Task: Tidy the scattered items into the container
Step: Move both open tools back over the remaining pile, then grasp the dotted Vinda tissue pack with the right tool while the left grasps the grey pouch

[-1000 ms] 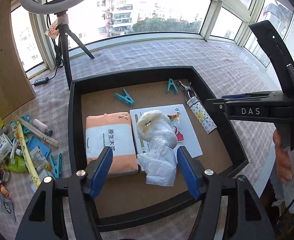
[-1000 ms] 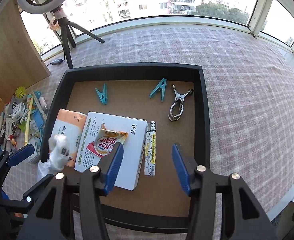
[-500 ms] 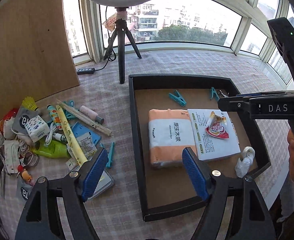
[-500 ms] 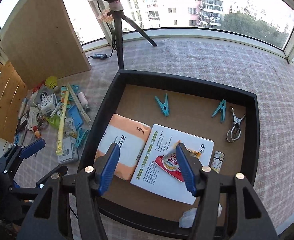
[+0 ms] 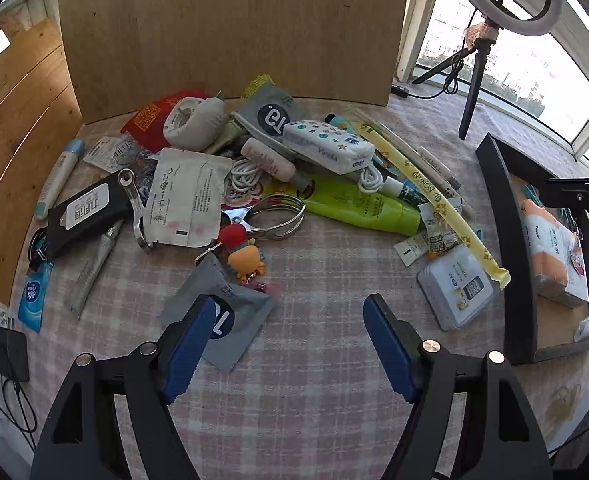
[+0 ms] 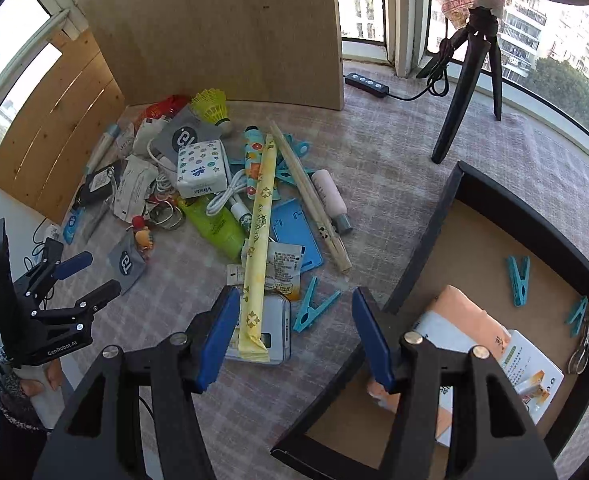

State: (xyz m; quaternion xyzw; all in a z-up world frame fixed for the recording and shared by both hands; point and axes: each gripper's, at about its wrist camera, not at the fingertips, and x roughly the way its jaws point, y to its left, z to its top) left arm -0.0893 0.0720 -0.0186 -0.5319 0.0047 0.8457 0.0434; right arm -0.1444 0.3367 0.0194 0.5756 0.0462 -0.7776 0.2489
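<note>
Most of the job is left — the heap of clutter (image 5: 294, 184) spreads ahead of the left gripper (image 5: 290, 344), jaws spread and empty, grey packet (image 5: 218, 320) by its left jaw. The right gripper (image 6: 294, 336), released too, has the box (image 6: 426, 256) right of its jaws, holding few things. A second ago both hung over the box — now they face the heap.

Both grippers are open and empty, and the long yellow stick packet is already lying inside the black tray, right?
Not quite. The long yellow stick packet lies outside the black tray, on the scattered pile; the right wrist view shows it. Left gripper and right gripper are open and empty.
</note>
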